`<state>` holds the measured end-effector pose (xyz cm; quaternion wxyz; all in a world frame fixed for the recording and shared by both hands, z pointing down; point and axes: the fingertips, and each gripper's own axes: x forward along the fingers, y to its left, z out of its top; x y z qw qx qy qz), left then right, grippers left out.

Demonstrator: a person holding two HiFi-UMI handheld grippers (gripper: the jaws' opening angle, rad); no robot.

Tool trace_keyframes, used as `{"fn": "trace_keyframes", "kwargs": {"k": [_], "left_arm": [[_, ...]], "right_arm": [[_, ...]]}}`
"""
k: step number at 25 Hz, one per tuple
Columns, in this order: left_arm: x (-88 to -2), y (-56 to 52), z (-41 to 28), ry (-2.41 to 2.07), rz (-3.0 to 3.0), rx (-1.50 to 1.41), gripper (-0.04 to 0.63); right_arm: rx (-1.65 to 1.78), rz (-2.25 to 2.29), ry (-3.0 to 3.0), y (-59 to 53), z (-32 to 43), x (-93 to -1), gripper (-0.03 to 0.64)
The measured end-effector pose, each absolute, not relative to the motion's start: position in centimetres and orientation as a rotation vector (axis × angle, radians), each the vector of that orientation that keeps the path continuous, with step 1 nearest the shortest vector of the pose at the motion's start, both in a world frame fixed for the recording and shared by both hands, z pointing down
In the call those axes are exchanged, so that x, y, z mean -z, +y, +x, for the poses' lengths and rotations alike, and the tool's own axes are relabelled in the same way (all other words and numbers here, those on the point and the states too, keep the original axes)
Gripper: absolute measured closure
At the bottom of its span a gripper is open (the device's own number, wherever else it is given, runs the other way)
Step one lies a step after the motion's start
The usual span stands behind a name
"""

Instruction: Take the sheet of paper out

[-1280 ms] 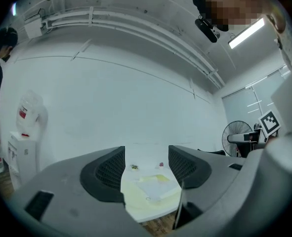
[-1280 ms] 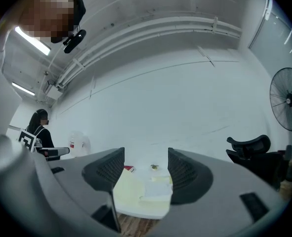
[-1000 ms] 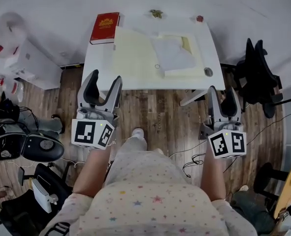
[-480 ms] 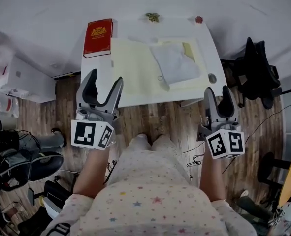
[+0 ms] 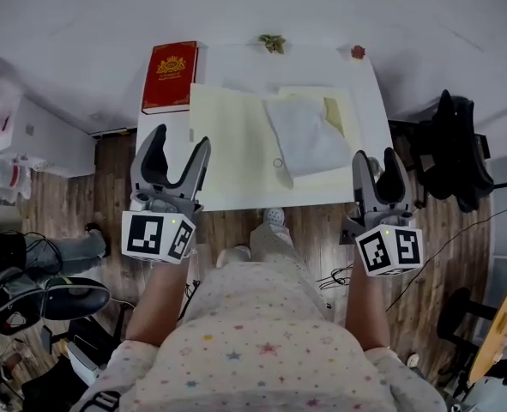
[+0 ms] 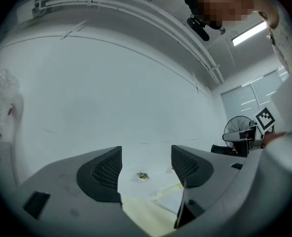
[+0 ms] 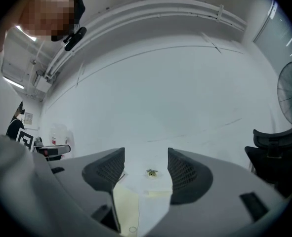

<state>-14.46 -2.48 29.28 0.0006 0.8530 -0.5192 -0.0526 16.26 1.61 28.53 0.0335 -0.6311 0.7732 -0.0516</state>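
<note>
A white sheet of paper point(image 5: 306, 137) lies on the pale yellow folder point(image 5: 227, 148) on the table point(image 5: 236, 63); the left gripper point(image 5: 178, 142) and right gripper point(image 5: 375, 161) hover at its near edge. Both have jaws apart, holding nothing.

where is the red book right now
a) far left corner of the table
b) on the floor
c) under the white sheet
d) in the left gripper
a: the head view shows the red book lying flat on the far left corner of the table, just left of the yellow folder.
</note>
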Motion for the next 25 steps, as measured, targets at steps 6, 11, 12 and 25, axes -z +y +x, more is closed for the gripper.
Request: {"fn": "trace_keyframes", "kwargs": {"k": [6, 11, 12, 25], "left_arm": [[-28.8, -7.6, -12.1, -1.702, 2.642, 0.162, 0.308], [-28.9, -11.0, -9.7, -1.740, 2.604, 0.174, 0.308], [-28.9, -11.5, -9.3, -1.750, 2.596, 0.175, 0.308], [-30.6, -15.9, -8.8, -1.728, 2.556, 0.158, 0.308]], "right_arm": [[0.131, -1.844, 2.433, -5.6, 18.2, -27.4, 0.361], [0.138, -1.781, 2.468, -9.9, 20.3, -27.3, 0.360], [0.149, -1.768, 2.476, -10.5, 20.7, -27.4, 0.360], [0.230, -1.765, 2.532, -15.1, 19.9, -29.9, 0.302]]}}
